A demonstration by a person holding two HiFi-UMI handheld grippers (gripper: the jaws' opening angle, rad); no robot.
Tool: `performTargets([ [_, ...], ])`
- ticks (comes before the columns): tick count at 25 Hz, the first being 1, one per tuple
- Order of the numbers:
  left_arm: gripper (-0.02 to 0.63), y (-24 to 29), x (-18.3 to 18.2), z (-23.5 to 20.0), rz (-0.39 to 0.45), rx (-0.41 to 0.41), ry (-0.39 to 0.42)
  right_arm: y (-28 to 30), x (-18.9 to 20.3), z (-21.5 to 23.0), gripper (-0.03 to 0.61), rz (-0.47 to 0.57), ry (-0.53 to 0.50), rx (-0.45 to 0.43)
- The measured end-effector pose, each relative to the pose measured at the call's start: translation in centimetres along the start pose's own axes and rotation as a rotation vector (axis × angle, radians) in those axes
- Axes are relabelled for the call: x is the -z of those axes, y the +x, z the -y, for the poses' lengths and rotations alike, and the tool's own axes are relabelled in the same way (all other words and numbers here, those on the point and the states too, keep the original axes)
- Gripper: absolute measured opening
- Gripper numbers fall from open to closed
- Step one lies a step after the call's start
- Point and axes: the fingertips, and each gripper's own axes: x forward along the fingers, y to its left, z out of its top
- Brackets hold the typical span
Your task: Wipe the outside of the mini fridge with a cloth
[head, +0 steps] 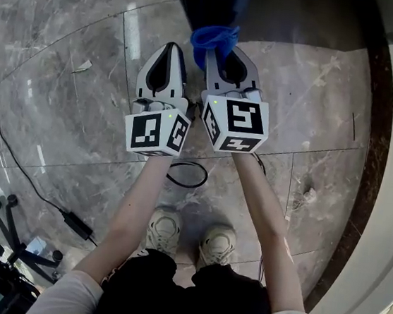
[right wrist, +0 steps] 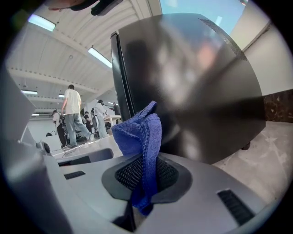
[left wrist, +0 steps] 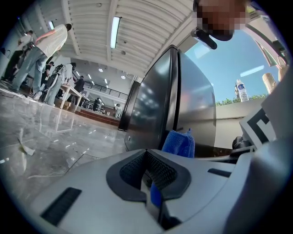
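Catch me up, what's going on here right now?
A person standing on a marble floor holds a hand-held gripper in each hand. The right hand-held gripper is shut on a blue cloth and holds it up at the dark mini fridge. I can't tell whether the cloth touches the fridge. The left hand-held gripper sits close beside the right one, jaws together.

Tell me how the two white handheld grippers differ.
The right white two-jaw gripper is shut on a bunched blue knitted cloth; the left white two-jaw gripper is shut with no such bunch. The dark glossy mini fridge fills the right gripper's view, less of the left's. Both point at it.
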Motion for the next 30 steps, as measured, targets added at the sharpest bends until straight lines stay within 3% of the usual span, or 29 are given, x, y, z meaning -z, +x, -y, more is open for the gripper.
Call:
performTargets([
  [4,0.005,0.5,0.2,1.0,-0.002,0.018,-0.003,-0.2,-0.2,1.1,0.061,0.006,-0.019,0.012],
  [15,0.005,1.7,0.7,3.6,-0.008,0.059,-0.002,-2.4,-1.9,8.1,0.061,0.042,-0.004,0.146],
  [30,0.005,2.5,1.7,7.1,-0.016,0.120,0.030,-6.8,-5.4,21.5,0.061,0.108,0.005,0.438],
])
